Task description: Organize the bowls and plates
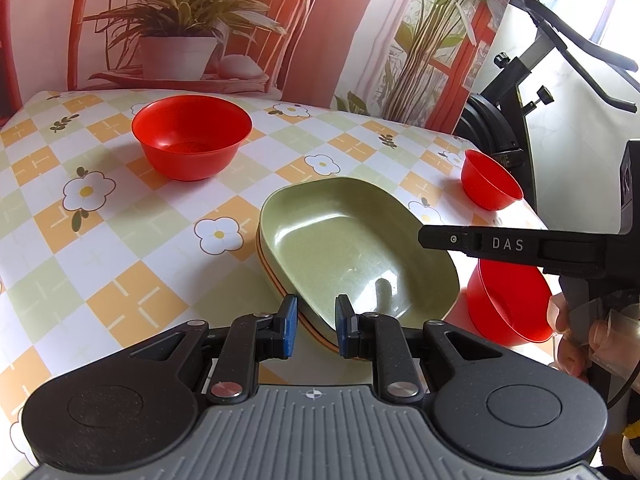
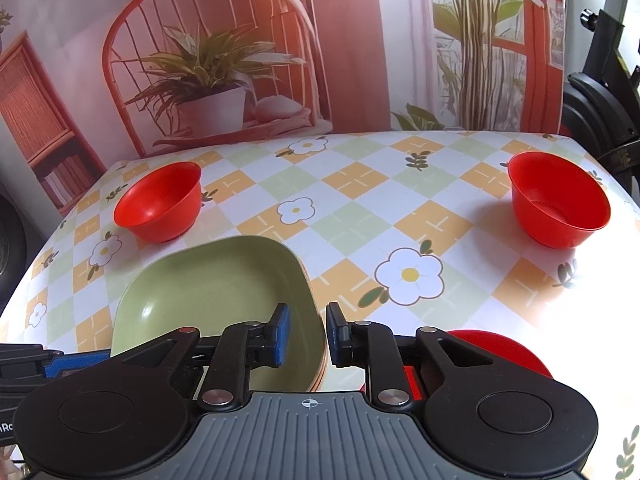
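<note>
A: Status. Left claw (image 1: pixel 316 330) spread, nothing between the pads, hovering at the near rim of the green plate (image 1: pixel 356 240). Right claw (image 2: pixel 307 334) also spread and empty, over that plate's right rim.

B: Where are the dishes?

A: Green plate tops a stack near the tabletop's (image 1: pixel 120 248) front edge; orange rims show beneath it. Three red bowls: far-left bowl (image 1: pixel 192 136) toward the back left, far-right bowl (image 1: pixel 490 180) at the right edge, near bowl (image 1: pixel 508 304) just right of the stack.

B: Risks?

A: My read: far-right bowl sits close to the edge, so a sideways nudge could tip it off. Near bowl is tucked under the right tool, easy to clip when lowering. Both claws crowd the same plate, so they could collide. Pinching only the top rim may drag the stack.

B: Blind spots?

A: Can't count plates in the stack. Near bowl mostly hidden in the right view, only a red arc visible. Tabletop's front edge is blocked by the tool bodies.
</note>
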The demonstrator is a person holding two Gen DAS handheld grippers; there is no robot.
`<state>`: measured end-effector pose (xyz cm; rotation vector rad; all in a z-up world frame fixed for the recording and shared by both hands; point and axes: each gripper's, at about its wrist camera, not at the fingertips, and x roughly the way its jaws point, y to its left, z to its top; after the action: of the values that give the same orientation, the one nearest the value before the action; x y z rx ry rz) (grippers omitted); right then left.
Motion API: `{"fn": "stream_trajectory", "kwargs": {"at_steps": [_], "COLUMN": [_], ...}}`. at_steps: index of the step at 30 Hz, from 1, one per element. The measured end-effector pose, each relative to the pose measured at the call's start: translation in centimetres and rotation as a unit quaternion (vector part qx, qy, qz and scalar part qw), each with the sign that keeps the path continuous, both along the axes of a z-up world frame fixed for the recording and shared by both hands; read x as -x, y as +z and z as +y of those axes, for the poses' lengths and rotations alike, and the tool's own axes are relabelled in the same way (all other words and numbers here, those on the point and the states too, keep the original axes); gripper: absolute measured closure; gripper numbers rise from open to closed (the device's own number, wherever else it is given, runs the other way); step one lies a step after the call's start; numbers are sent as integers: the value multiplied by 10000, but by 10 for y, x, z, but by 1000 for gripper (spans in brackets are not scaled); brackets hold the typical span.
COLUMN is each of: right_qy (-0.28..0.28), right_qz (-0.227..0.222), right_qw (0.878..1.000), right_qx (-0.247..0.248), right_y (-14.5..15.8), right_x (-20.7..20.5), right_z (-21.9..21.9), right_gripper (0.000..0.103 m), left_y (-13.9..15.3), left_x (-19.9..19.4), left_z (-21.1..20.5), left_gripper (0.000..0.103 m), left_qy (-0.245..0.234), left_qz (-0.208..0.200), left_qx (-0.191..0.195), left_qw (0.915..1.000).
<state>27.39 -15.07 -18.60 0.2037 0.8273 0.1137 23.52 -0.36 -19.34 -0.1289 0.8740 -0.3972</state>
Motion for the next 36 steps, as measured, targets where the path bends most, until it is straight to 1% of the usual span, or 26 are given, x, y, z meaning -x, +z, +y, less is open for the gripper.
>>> {"fn": "stream_trajectory", "kwargs": {"at_steps": [5, 10, 19, 22, 27, 36], "right_qy": [21, -34, -140, -165, -174, -232], "right_qz": [42, 119, 229, 248, 183, 39], "right_qw": [10000, 9999, 9996, 9996, 9996, 9996], "right_qx": [79, 44, 9, -28, -84, -155], "right_y": [-1, -4, -8, -9, -6, 1], "right_x": [2, 0, 0, 0, 2, 6], "right_z": [2, 0, -5, -7, -7, -9], "right_gripper": [84, 84, 84, 84, 84, 84], "left_y": [0, 2, -4, -4, -2, 4], "left_x": [1, 1, -2, -2, -2, -1], "left_z": [3, 8, 11, 11, 12, 18], "left_gripper": [82, 82, 82, 82, 82, 82], "left_qy": [36, 103, 187, 199, 257, 362], "left_qz": [-19, -46, 81, 82, 91, -27], "left_qx": [9, 60, 218, 204, 222, 284], "left_qw": [10000, 9999, 9996, 9996, 9994, 9989]}}
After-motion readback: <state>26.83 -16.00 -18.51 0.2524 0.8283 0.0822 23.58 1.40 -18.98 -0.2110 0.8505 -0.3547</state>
